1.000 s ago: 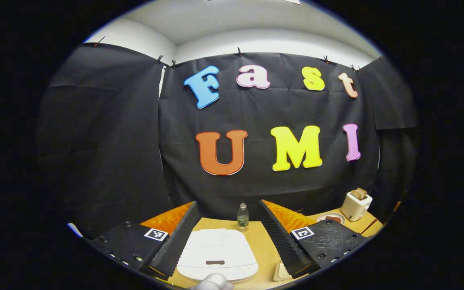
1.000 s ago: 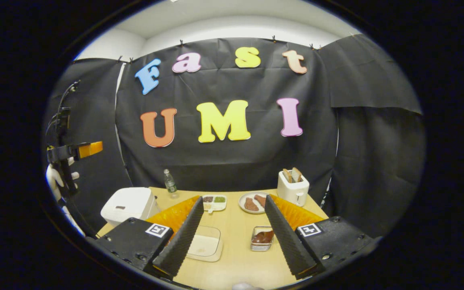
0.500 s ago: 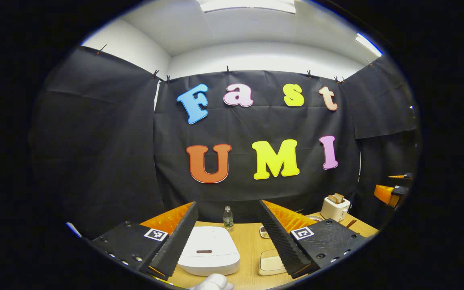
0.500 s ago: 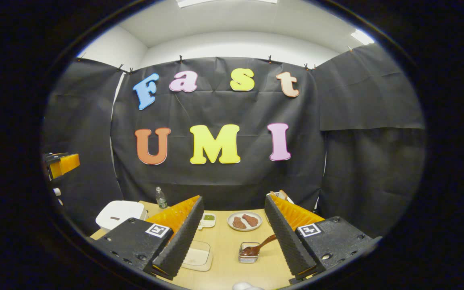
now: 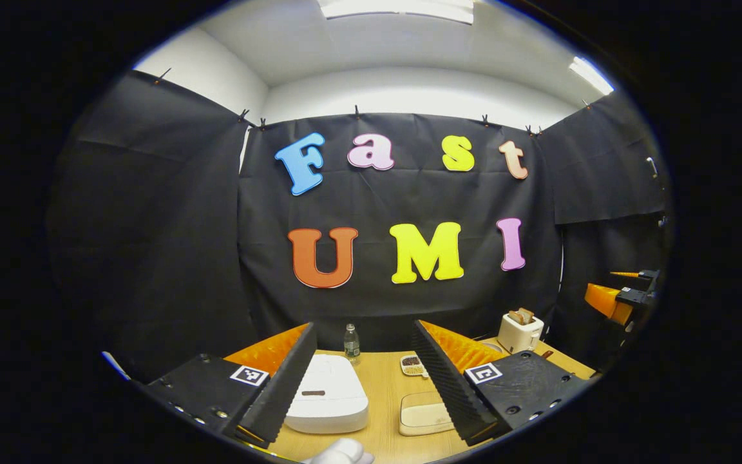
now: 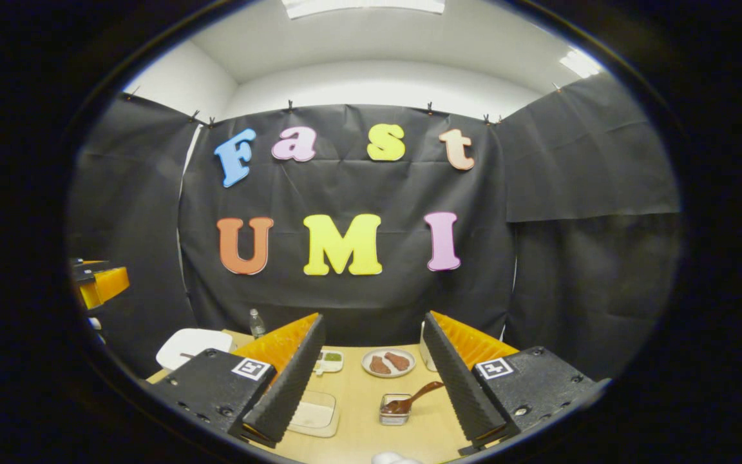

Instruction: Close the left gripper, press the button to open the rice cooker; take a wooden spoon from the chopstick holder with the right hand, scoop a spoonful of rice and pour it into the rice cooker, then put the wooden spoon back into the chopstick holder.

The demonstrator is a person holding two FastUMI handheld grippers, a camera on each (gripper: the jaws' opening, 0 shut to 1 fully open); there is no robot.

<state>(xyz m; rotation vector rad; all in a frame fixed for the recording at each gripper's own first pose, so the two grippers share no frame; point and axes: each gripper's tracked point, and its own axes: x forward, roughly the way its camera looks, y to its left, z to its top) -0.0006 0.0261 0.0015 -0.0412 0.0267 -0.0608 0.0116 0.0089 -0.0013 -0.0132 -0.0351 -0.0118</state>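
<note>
Between spread, empty fingers of left gripper (image 5: 363,380), closed white rice cooker (image 5: 326,403) on wooden table (image 5: 387,386), rice tray (image 5: 426,414) beside it, right gripper (image 6: 371,380) likewise wide open, empty, wooden spoon (image 6: 411,398) resting in chopstick holder (image 6: 395,410) ahead.

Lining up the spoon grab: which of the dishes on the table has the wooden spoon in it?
The small square holder, nearest the right tongs: the wooden spoon leans out of it. The plate holds brown food; the clear container has no spoon.
</note>
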